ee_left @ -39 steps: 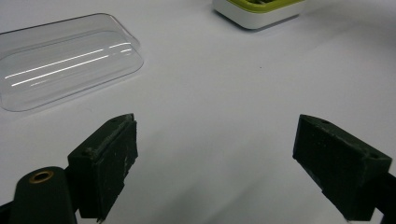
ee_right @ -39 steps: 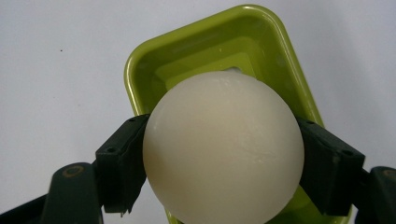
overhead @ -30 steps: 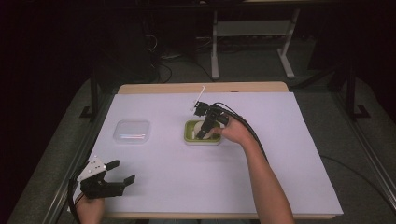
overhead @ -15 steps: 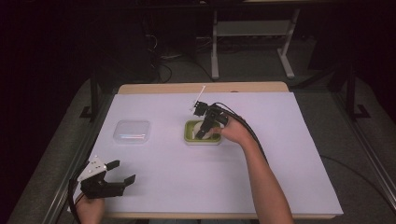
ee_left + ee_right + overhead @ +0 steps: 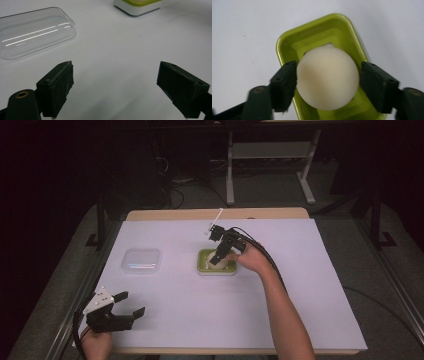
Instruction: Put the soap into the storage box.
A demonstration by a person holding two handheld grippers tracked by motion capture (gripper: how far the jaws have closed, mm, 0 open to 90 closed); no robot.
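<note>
A round cream soap [image 5: 327, 80] sits between the jaws of my right gripper [image 5: 328, 81], which is shut on it just over a lime-green dish [image 5: 287, 41]. From the high view, that right gripper [image 5: 216, 258] points down into the green dish [image 5: 202, 266] at the table's middle, with the pale soap [image 5: 216, 262] at its tips. A clear plastic lid [image 5: 141, 260] lies flat to the dish's left. My left gripper [image 5: 132, 303] rests open at the near left corner, holding nothing. In the left gripper view, its jaws [image 5: 115, 77] stand wide apart, with the clear lid [image 5: 35, 32] and the dish's corner [image 5: 137, 6] beyond.
White paper [image 5: 310, 285] covers the tabletop on a wooden board. The right gripper's black cable [image 5: 265, 255] trails along the forearm. Beyond the table's far edge is a dark floor with a metal stand [image 5: 270, 160].
</note>
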